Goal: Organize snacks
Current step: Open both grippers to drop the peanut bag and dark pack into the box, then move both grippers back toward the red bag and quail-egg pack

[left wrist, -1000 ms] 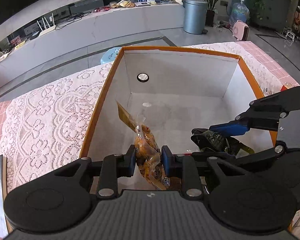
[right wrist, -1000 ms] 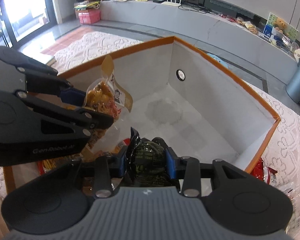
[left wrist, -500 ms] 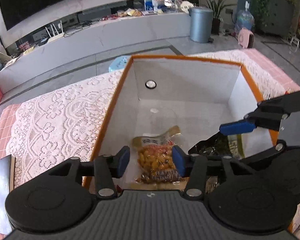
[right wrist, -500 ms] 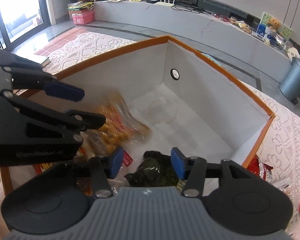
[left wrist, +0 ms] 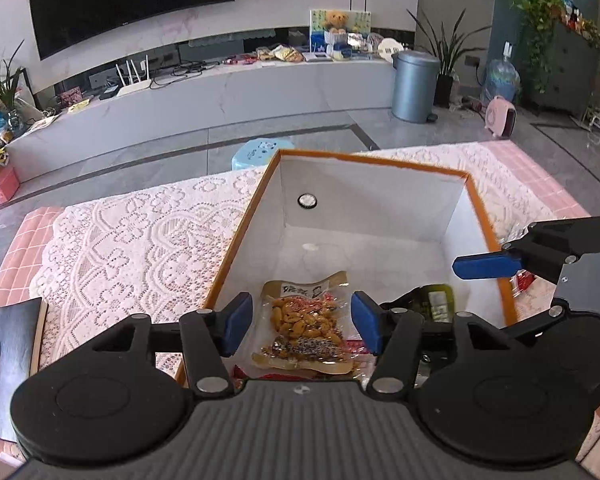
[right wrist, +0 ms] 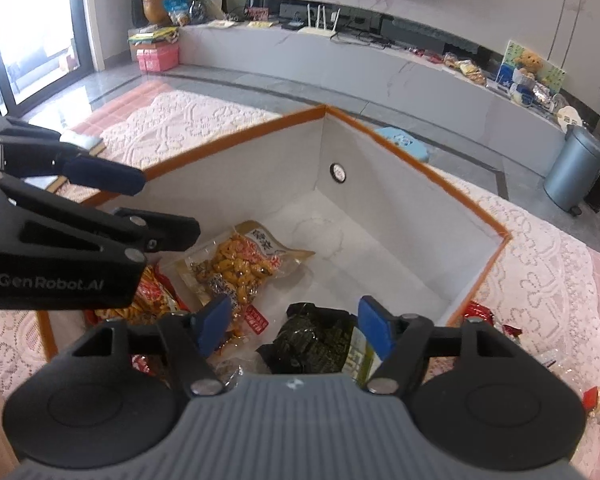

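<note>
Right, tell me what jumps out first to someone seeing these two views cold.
The big white box with an orange rim fills both views, sitting on a lace tablecloth. On its floor lie a clear pack of yellow snacks and, to its right, a dark green packet. Both tools hover open above them: the left tool over the yellow pack, the right tool over the green one.

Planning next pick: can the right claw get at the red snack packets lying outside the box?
Probably yes: the right claw is open and empty over the box; the red snack packets lie uncovered on the lace cloth just beyond its near rim.
</note>
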`<state>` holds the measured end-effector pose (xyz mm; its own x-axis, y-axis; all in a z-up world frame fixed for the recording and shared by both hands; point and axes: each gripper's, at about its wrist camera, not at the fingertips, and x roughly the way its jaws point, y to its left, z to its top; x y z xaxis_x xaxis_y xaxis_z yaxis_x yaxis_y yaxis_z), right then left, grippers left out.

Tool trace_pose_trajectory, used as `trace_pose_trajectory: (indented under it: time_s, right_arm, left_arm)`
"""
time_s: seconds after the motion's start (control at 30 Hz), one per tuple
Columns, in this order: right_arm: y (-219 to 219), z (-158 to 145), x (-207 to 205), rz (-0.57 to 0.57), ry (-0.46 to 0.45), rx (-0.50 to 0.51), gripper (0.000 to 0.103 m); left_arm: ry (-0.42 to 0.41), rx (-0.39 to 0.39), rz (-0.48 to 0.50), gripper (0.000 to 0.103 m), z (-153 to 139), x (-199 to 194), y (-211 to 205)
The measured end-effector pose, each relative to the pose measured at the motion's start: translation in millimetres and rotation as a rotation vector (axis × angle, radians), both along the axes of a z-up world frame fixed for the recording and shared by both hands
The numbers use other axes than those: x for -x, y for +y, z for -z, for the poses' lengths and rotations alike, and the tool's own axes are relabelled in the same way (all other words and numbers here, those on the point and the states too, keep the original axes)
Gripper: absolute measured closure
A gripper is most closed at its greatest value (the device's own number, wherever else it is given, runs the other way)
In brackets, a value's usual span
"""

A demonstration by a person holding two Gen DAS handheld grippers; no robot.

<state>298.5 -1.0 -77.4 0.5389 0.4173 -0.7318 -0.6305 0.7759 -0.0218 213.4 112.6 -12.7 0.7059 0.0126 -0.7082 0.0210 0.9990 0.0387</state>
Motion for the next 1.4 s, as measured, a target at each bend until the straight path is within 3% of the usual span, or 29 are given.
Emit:
trace_pose_trajectory:
  time_s: [0.27, 0.6, 0.83, 1.2, 1.4]
  right_arm:
    - [-37.9, -31.8, 26.8, 0.095, -0.073, -0.112, 0.035]
    - [-132.1, -40.3, 85.2, 0.32, -0.224, -0.196, 0.034]
    - [-193.9, -36.1, 103.9, 0.436, -0.257, -0.207, 0.034]
    - [-255.9, -5.7, 99.2, 0.536, -0.263, -0.13, 0.028]
    - [-280.4, 14.6, 78.2, 0.569, -0.2, -0.103, 0.022]
  left_arm:
    - [-0.139, 0.049, -0.054, 0.036, -30.6, 24.4, -19.1]
    - [-0.245, 0.171, 0.0, 0.036, -43.8, 55.6, -72.1]
    - [-0.186, 0.172, 0.117, 0.036, -28.4, 51.8, -130.3]
    - [-0.066, 0.127, 0.173, 0.035, 16.3, 40.5, -192.4]
    - [-0.036, 0.103, 0.158, 0.021, 28.3, 26.4, -208.1]
